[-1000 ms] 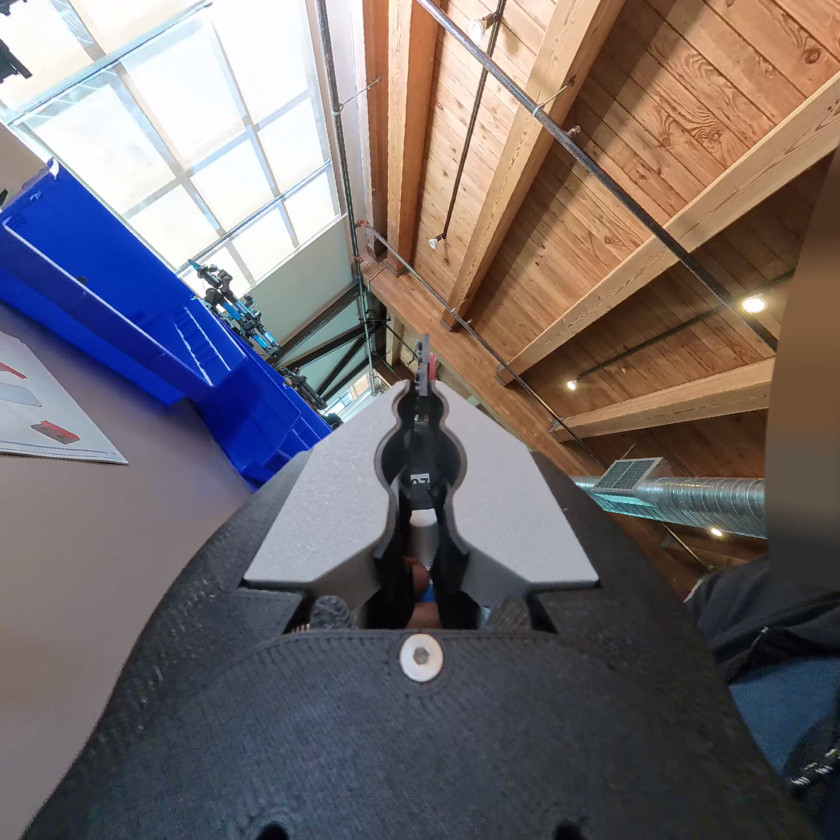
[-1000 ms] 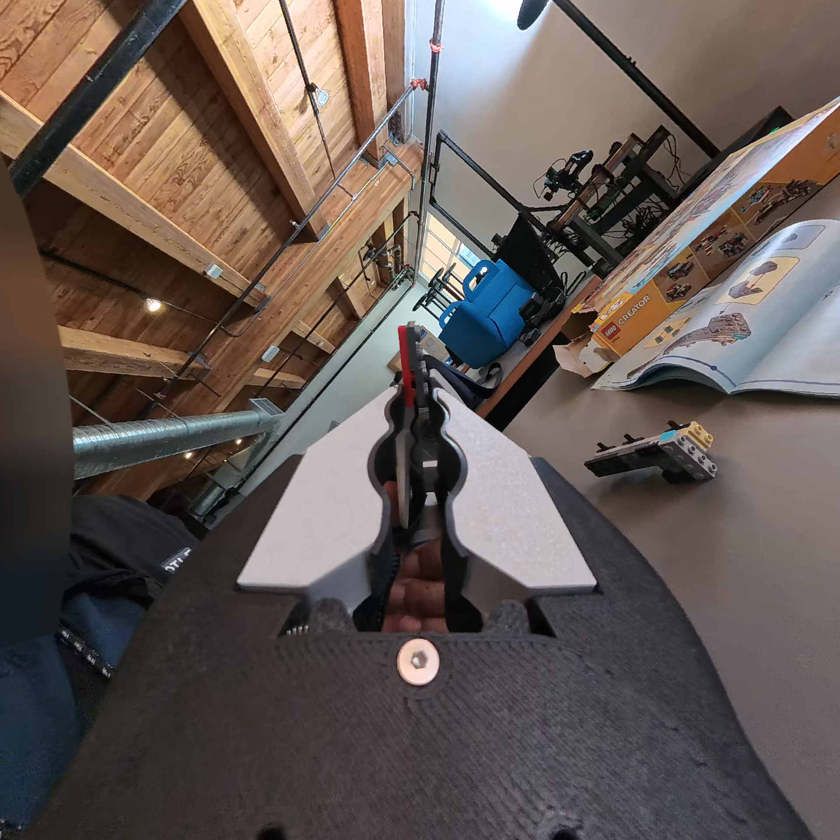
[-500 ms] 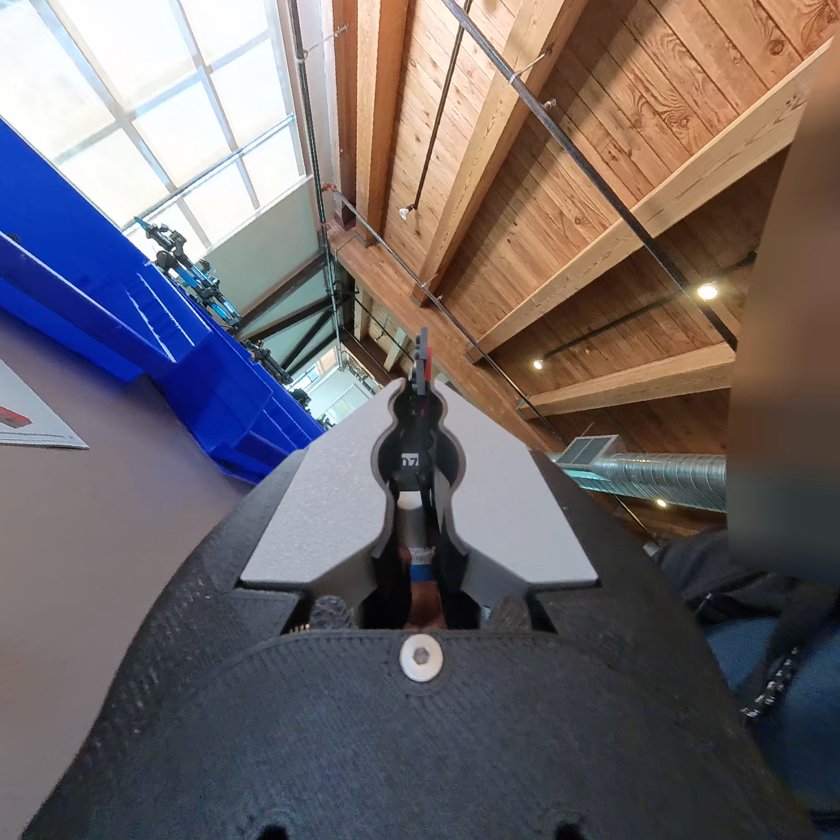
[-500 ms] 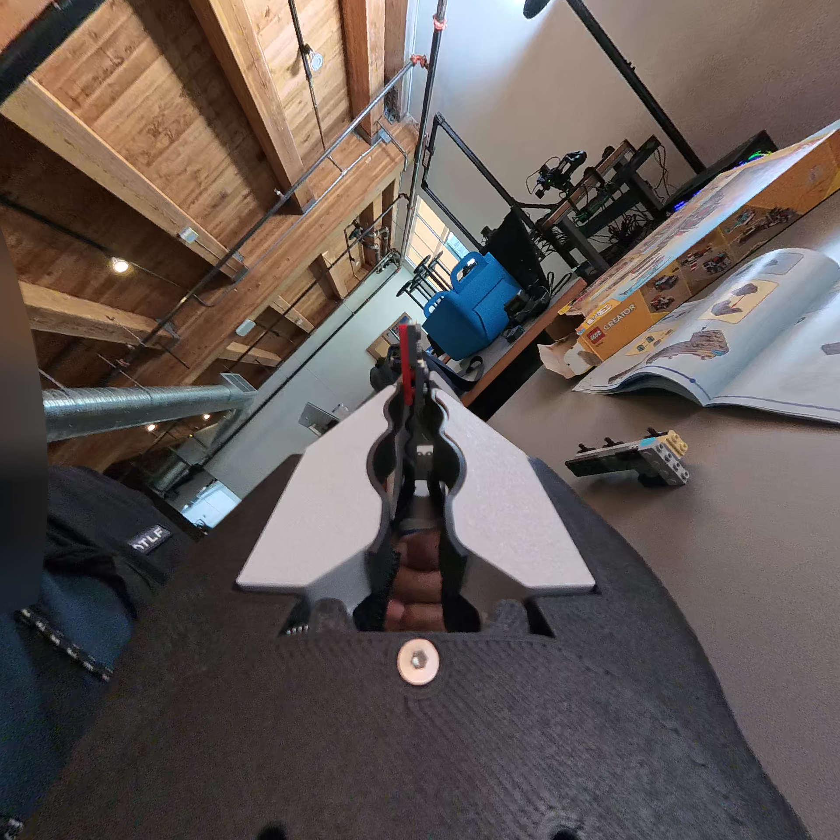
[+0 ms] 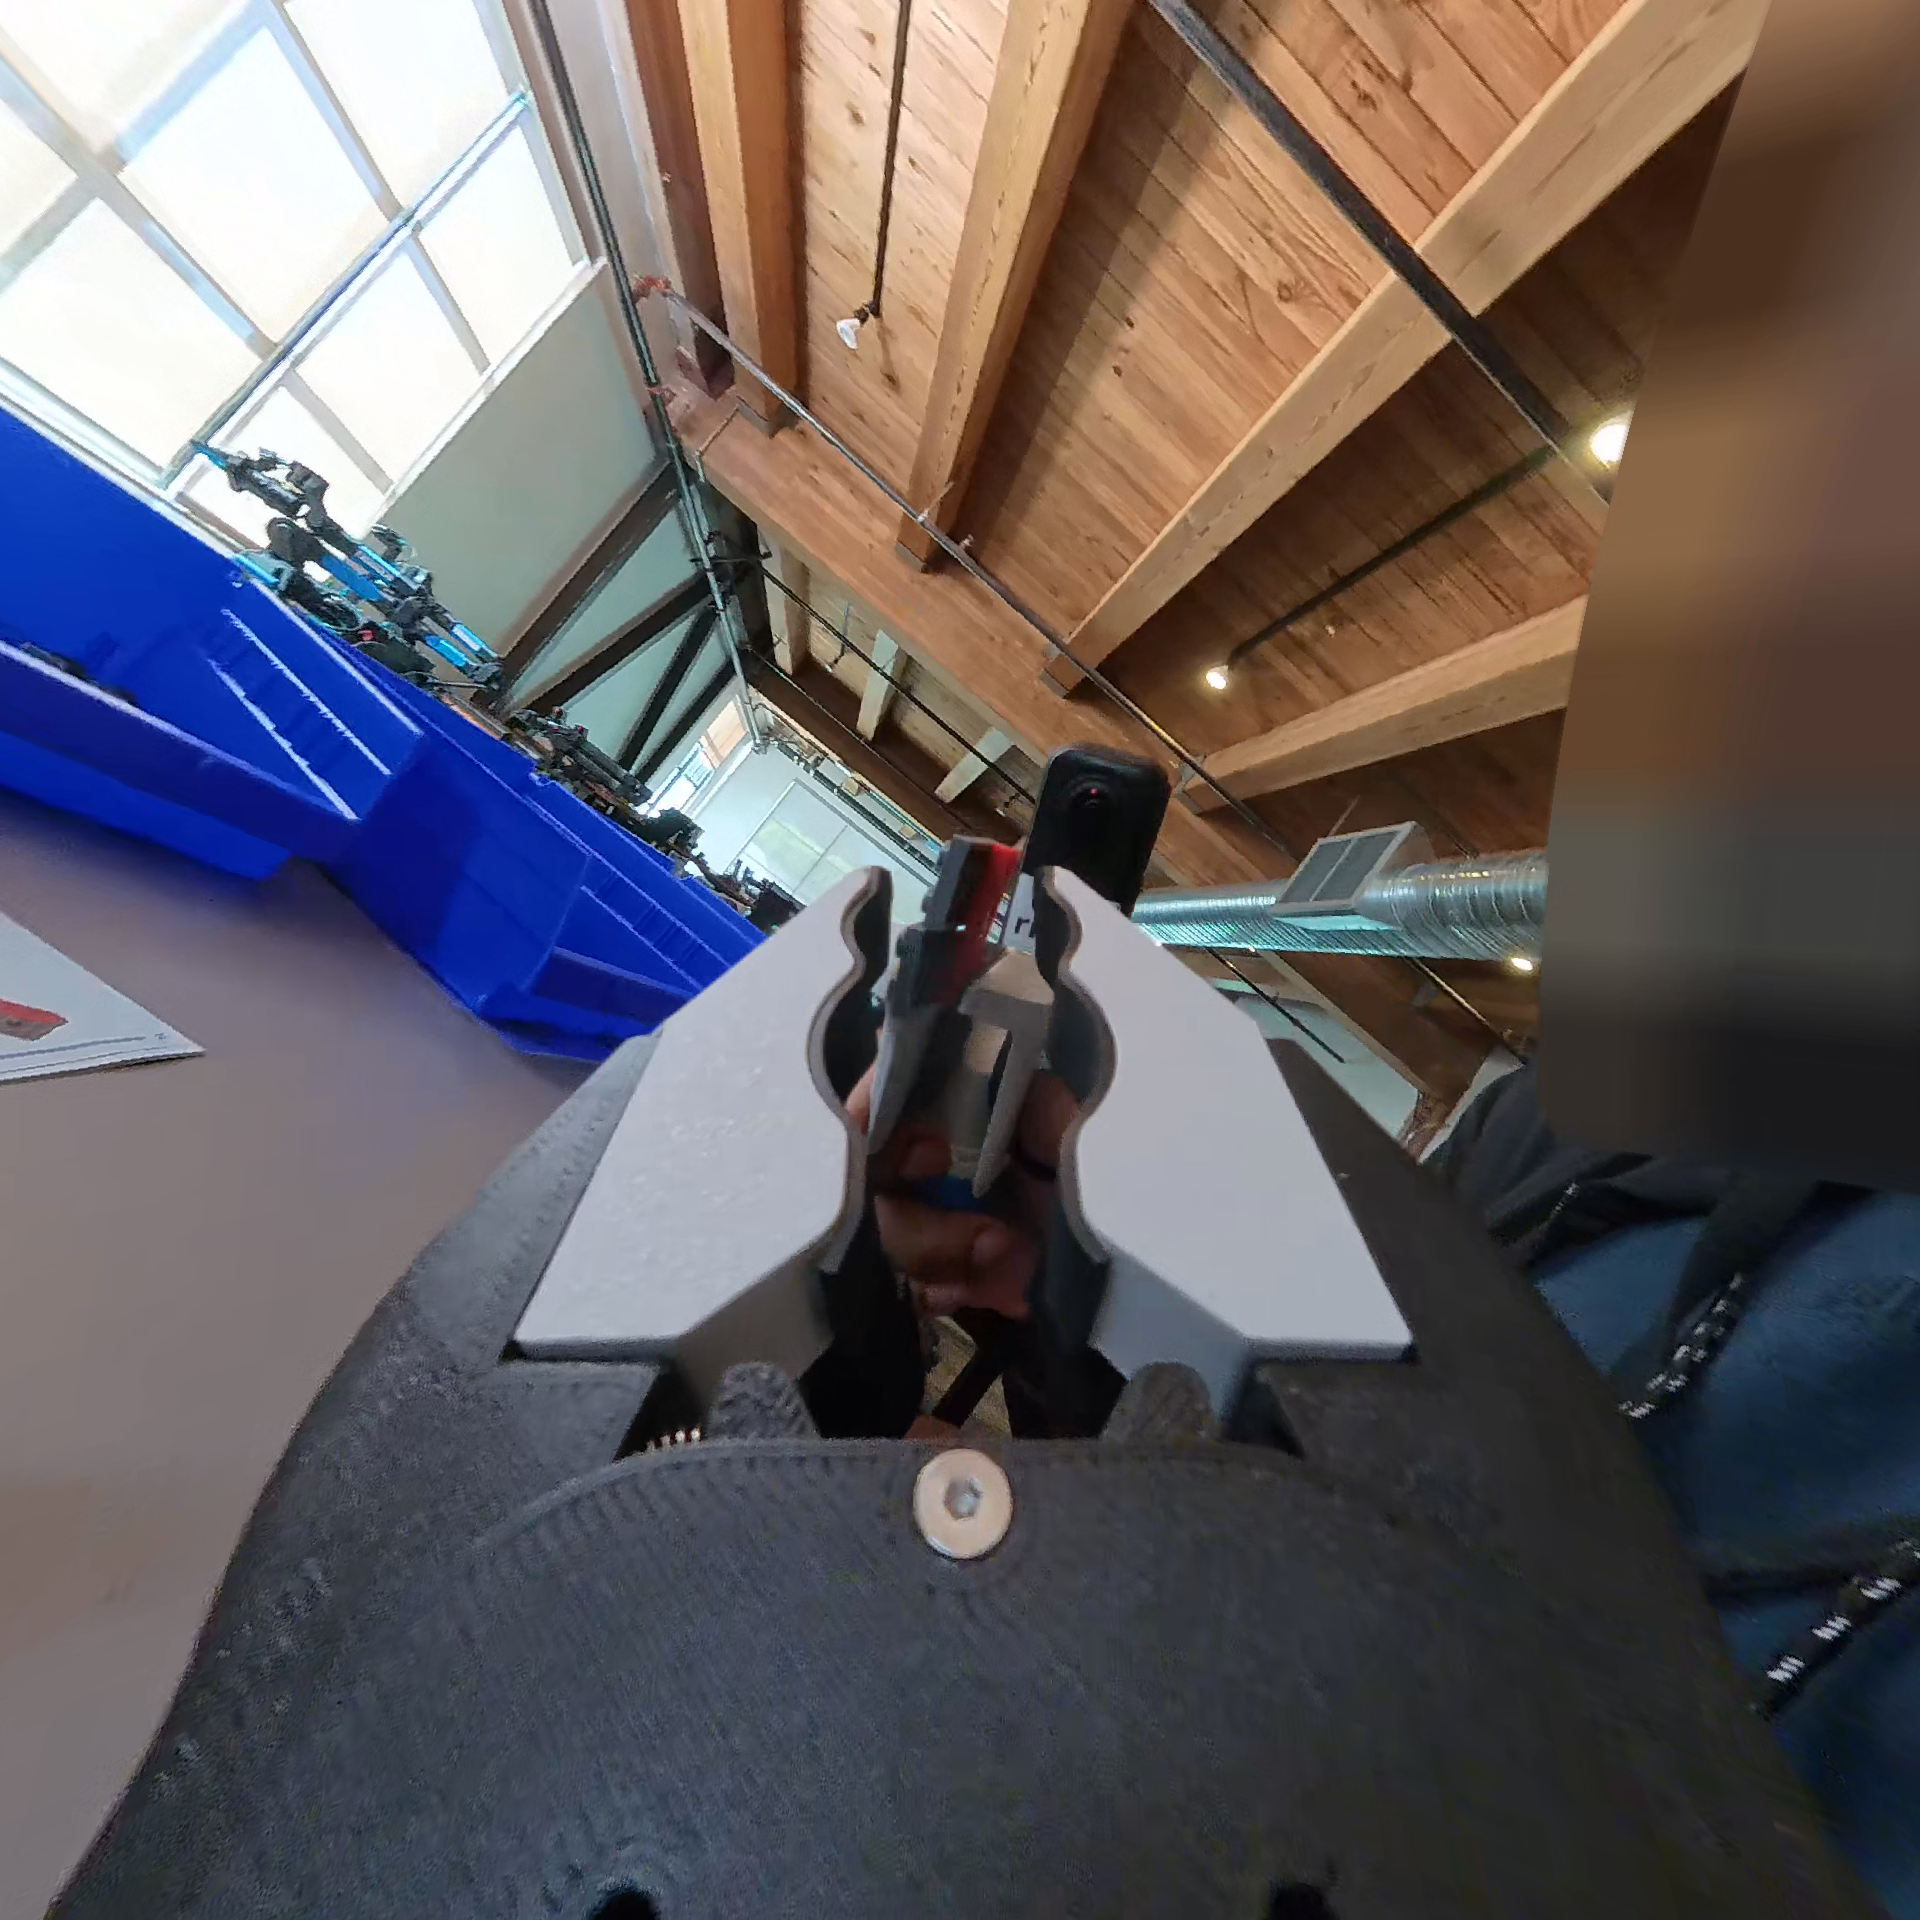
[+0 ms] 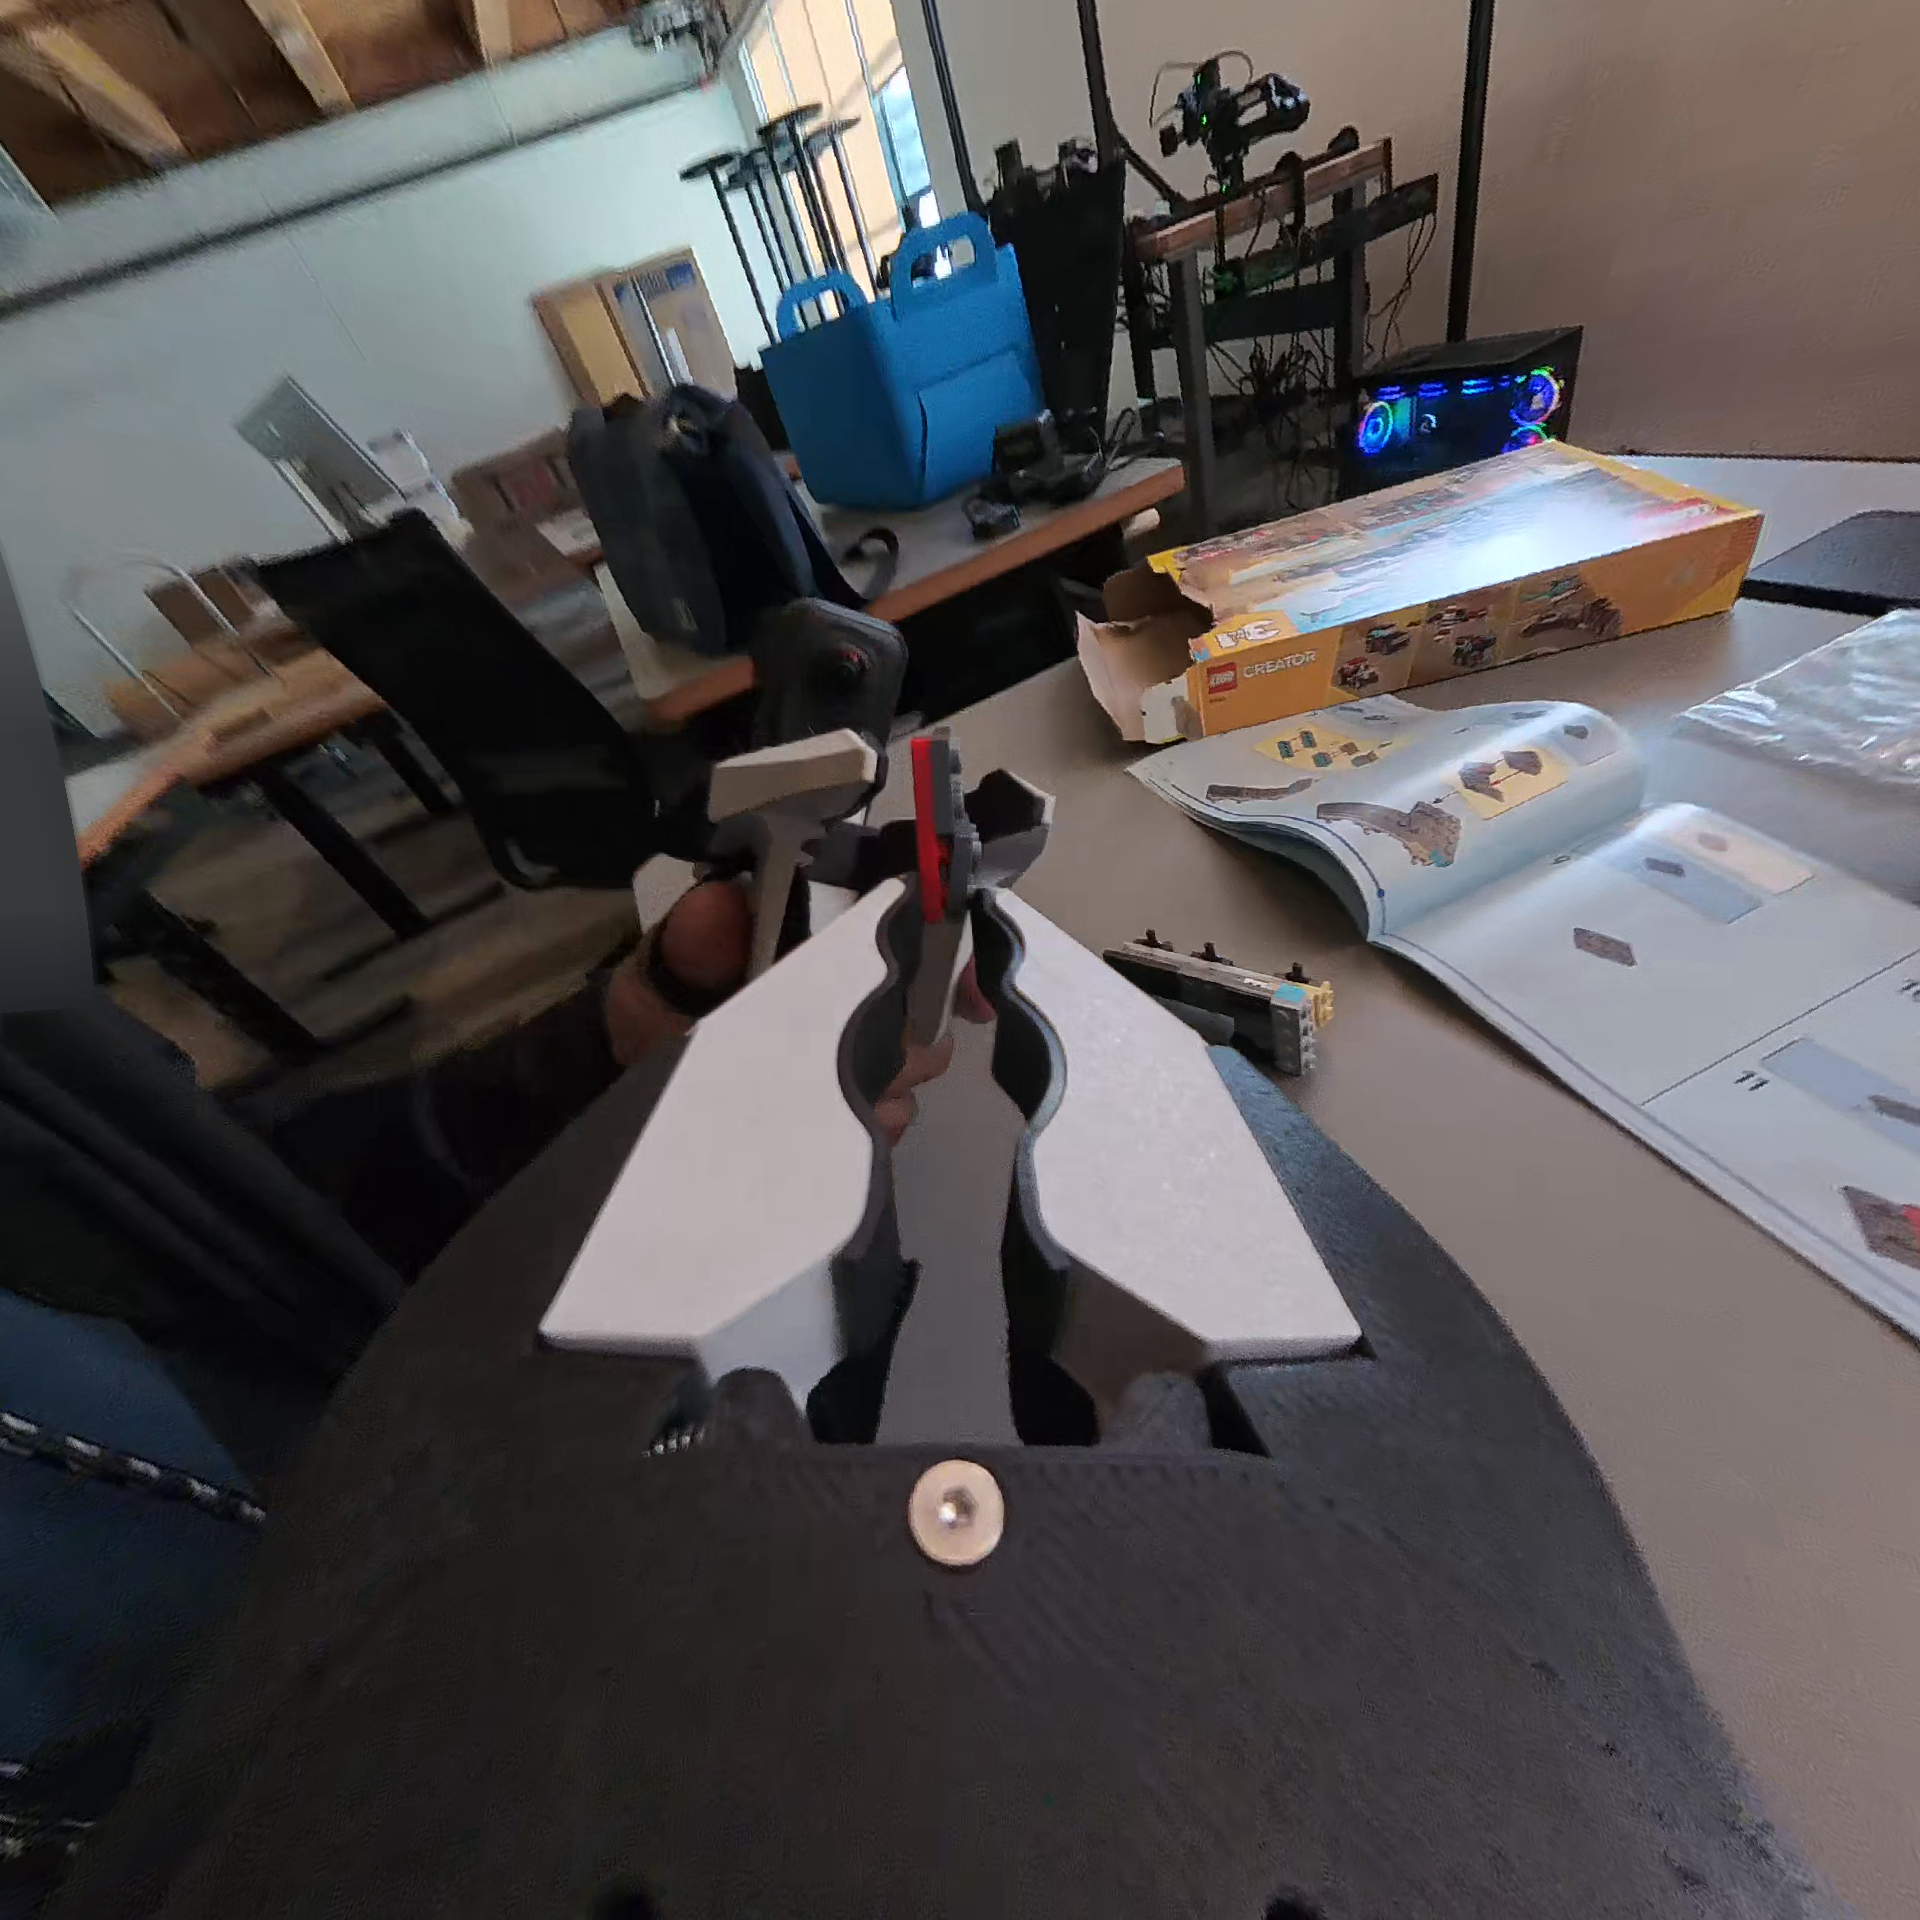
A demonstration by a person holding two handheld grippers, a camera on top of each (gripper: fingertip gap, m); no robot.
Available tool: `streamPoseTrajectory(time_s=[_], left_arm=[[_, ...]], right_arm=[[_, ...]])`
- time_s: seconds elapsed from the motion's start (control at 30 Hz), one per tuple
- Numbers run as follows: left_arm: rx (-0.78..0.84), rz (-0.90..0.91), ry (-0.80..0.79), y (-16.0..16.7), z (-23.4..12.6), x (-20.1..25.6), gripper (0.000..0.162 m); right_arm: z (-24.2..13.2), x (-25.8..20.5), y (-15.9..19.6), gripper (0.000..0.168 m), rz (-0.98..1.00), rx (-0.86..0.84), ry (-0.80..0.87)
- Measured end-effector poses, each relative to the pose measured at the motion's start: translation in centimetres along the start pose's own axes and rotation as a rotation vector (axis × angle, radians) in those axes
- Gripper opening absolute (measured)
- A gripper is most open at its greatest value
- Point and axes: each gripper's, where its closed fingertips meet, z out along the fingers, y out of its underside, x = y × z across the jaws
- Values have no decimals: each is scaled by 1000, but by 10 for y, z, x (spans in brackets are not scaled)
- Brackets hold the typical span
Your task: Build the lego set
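Observation:
A small red and grey lego assembly (image 6: 940, 831) is held in the air above the table's edge. My right gripper (image 6: 940, 899) is shut on it, gripping its grey plate. My left gripper (image 5: 961, 894) is open; its fingers (image 6: 790, 790) stand on either side of the assembly without gripping it. In the left wrist view the assembly (image 5: 961, 904) sits between my spread fingertips, with the right gripper's grey fingers (image 5: 997, 1029) behind it. A black partial build (image 6: 1226, 997) with a yellow and blue end lies on the grey table (image 6: 1558, 1299).
An open instruction booklet (image 6: 1558, 883), a yellow lego box (image 6: 1455, 592) and a clear plastic bag (image 6: 1818, 707) lie on the table to the right. Blue bins (image 5: 312, 748) and a printed sheet (image 5: 62, 1029) are on the left. The person's torso is close behind. My two grippers' fingertips are within a few centimetres of each other. Left tips and right tips are each some 15 cm from the black partial build (image 6: 1226, 997).
My left gripper has opened and let go of the assembly. My right gripper keeps hold of it and has tilted down from the ceiling toward the table.

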Motion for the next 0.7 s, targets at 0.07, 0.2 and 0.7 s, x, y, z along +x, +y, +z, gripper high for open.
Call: streamPoseTrajectory(time_s=[0.07,0.2,0.7], left_arm=[[-3,9,13,1,1,3,22],[19,-11,52,-1,1,7,21],[-20,-16,137,3,-2,22,23]], right_arm=[[0,-3,0,9,-54,-25,13],[-1,-7,-3,9,-141,-59,45],[-3,-15,-4,9,-294,-158,56]])
